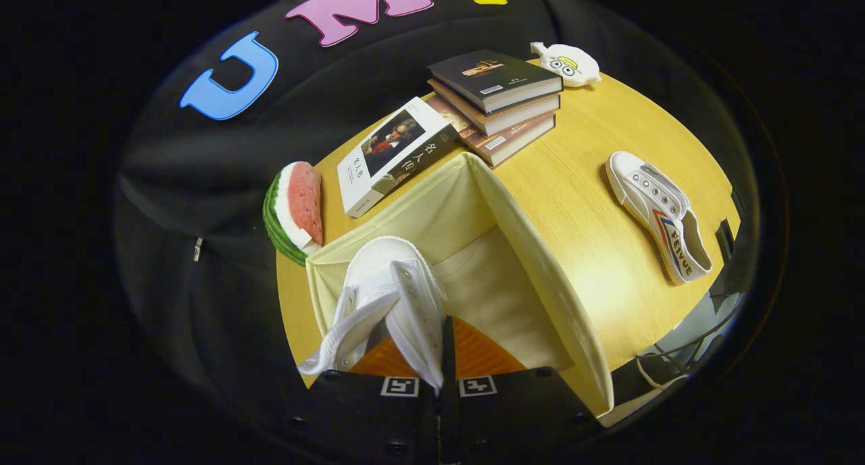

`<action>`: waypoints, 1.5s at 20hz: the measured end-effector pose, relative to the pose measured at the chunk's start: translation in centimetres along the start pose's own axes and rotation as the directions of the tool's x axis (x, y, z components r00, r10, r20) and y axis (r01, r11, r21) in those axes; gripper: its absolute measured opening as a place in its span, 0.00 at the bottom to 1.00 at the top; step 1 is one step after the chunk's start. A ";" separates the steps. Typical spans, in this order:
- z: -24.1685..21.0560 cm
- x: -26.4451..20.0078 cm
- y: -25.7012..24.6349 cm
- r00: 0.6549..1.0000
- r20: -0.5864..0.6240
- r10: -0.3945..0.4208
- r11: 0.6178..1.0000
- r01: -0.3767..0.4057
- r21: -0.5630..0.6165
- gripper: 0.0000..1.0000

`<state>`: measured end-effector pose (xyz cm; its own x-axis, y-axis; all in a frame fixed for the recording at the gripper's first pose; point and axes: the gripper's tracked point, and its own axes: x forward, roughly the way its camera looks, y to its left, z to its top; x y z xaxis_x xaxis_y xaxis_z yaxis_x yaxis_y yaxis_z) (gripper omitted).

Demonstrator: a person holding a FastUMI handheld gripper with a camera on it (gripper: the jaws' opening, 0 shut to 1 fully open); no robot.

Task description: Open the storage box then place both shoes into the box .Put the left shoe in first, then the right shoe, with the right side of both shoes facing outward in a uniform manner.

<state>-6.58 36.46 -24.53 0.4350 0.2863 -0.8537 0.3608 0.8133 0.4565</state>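
Pinching the upper edge of a white canvas shoe (pixel 388 296), the gripper (pixel 439 357) has its two fingers brought together on the fabric, one on each side of the shoe's collar wall, so the shoe hangs between them with its toe pointing away from the camera. A loose white lace trails from the shoe down toward the left finger.

Directly under and ahead of the fingers sits the storage box (pixel 540 276), a pale cream fabric box with its top open; the held shoe is over the box's interior, close to its left wall, though whether the sole touches the box floor cannot be told.

Beyond the box to the right, well apart from the gripper, the second shoe (pixel 659 215) lies on its side on the wooden table (pixel 595 147), its striped flank facing up.

Farther ahead, past the box's far corner, a single book (pixel 392 155) lies flat, touching the box's far rim, with a stack of books (pixel 497 103) just beside it. A plush toy (pixel 567 64) rests near the far table edge behind the stack. Left of the box, a watermelon slice toy (pixel 295 211) sits at the table's edge.
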 end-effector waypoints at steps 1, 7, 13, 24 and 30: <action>-0.1 0.3 0.6 1.000 0.002 0.026 1.000 -0.026 0.005 0.07; -0.9 0.0 2.5 0.986 -0.065 0.153 0.988 -0.154 -0.017 0.99; 1.6 -3.3 2.4 0.974 -0.027 0.223 0.971 -0.225 -0.083 0.99; 9.9 -12.6 -4.1 0.941 0.170 0.293 0.873 -0.191 -0.449 0.99; 13.9 -13.6 -14.4 0.954 0.227 0.197 0.878 -0.068 -0.473 0.99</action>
<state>-6.19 13.86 -16.02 0.6732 0.3178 -0.6676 -0.1032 0.9345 0.3408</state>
